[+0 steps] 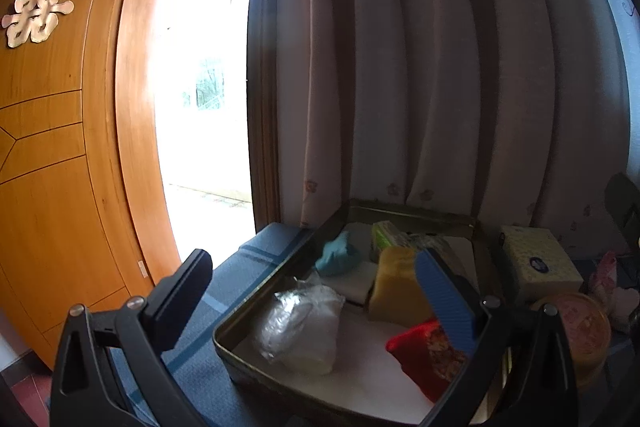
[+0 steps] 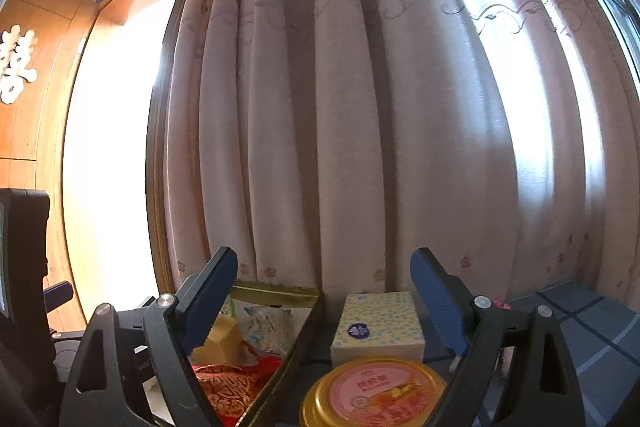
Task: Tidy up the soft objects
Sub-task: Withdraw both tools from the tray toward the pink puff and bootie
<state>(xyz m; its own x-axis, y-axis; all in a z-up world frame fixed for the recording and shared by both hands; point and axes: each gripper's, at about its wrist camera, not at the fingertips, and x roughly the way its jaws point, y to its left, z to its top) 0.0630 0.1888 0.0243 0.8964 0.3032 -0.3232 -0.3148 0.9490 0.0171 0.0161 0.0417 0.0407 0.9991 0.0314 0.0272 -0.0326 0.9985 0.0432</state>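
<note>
A metal tin tray sits on a blue cloth and holds soft things: a clear plastic bag, a yellow sponge, a teal lump, a red embroidered pouch and a green packet. My left gripper is open and empty, hovering over the tray's near left side. My right gripper is open and empty above the tray's right wall, with the sponge and red pouch below it.
A yellow-dotted tissue box and a round gold-lidded tin stand right of the tray. A pink soft toy lies at the far right. A floral curtain hangs behind, and a wooden door stands at left.
</note>
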